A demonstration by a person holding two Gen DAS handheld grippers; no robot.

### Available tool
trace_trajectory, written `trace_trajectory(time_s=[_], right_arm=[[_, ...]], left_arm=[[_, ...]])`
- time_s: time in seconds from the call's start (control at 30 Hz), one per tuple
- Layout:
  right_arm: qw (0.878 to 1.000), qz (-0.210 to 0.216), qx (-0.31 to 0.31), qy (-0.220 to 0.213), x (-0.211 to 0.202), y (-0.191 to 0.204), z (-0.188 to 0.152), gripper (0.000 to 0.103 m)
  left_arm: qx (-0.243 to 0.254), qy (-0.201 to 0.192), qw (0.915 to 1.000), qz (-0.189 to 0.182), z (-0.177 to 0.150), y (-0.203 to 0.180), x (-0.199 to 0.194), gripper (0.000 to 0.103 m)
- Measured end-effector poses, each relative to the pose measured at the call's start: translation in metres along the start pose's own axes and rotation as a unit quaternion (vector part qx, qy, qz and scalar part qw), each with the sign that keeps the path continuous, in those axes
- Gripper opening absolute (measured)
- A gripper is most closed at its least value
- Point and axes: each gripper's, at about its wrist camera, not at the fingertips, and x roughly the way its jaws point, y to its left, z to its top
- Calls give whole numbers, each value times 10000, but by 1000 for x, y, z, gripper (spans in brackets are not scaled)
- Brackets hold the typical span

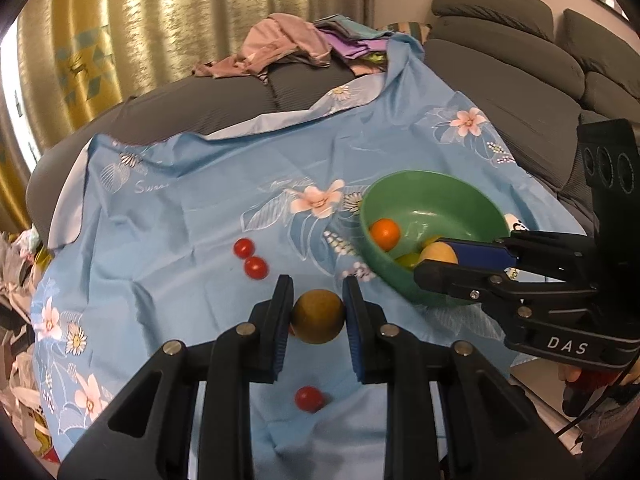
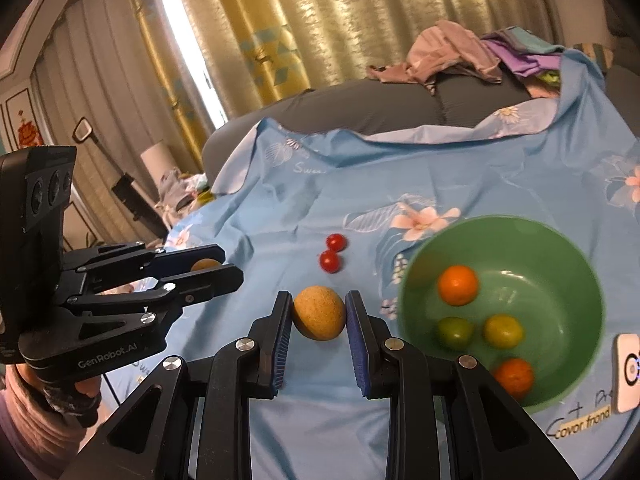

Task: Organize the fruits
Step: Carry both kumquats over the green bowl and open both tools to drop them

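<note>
From the left wrist, the left gripper (image 1: 318,312) is clamped on a brown round fruit (image 1: 317,316), held above the blue flowered cloth (image 1: 180,220). The green bowl (image 1: 432,200) sits on the cloth to the right of that fruit. Two small red tomatoes (image 1: 250,258) lie side by side left of the bowl, and a third tomato (image 1: 309,399) lies nearer the camera than the bowl. The right gripper (image 1: 434,258) reaches over the bowl's near rim, closed on a tan round fruit (image 1: 439,254).

From the right wrist, the right gripper (image 2: 319,312) pinches the tan round fruit (image 2: 319,312) just left of the bowl (image 2: 580,264). Inside the bowl lie two oranges (image 2: 458,285), a green fruit (image 2: 455,332) and a yellow fruit (image 2: 503,331). The two tomatoes (image 2: 332,254) lie left of the bowl. Far left of the bowl, the left gripper (image 2: 208,268) grips its brown fruit (image 2: 205,265), a hand (image 2: 24,384) below it.
</note>
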Motion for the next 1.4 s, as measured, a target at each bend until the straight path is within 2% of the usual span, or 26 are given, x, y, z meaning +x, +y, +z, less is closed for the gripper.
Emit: trace_trajectory(time_s=[0.77,1.4], right_arm=[[9961,-603,585,-265,-29,-70,-5,29],[9921,-917,853,-118,-24,-100,-18,29]], left_arm=[[577,134,9966,-568,39,-72,51,25],[836,588,9930,-592,36,-95,100,25]])
